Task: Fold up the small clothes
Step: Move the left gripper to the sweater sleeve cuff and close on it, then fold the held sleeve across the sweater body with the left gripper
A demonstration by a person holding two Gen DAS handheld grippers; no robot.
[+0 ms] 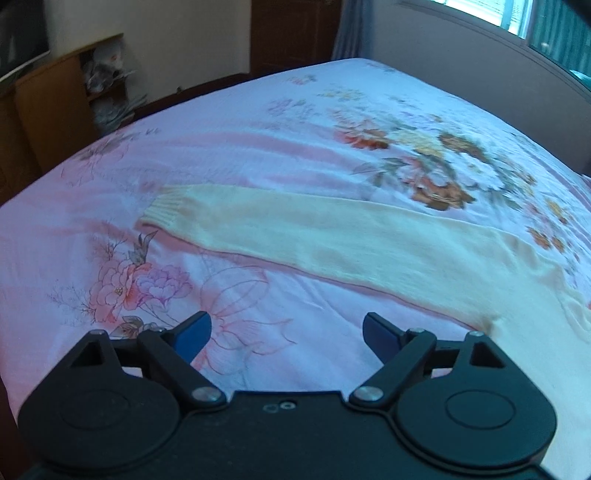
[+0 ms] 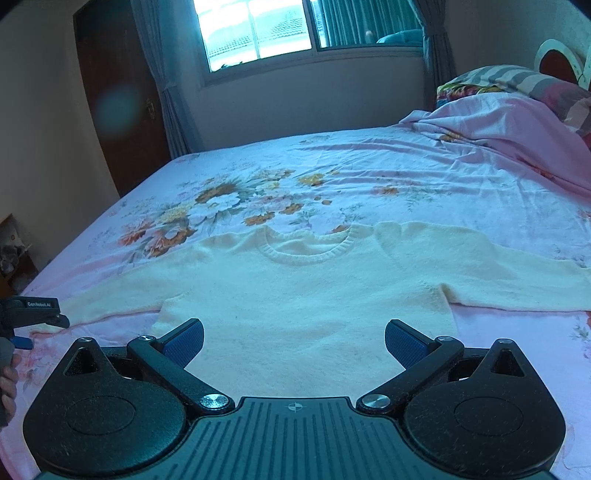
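Cream knit sweater lies flat near the bed's front edge, sleeves spread. Left gripper, wide and empty, could pinch floral sheet short of the cuff. Right gripper, wide over the hem, may bunch it.

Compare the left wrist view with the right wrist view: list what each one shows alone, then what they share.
Left wrist only: the sweater's ribbed cuff at the end of one outstretched sleeve, and a wooden shelf unit beyond the bed.

Right wrist only: the sweater's round neckline, its other sleeve, the rumpled pink quilt, the striped pillow, and the left tool seen from the side.

Both: the cream sweater lying flat on the floral bedsheet, the window, and open tool fingers with nothing between them.
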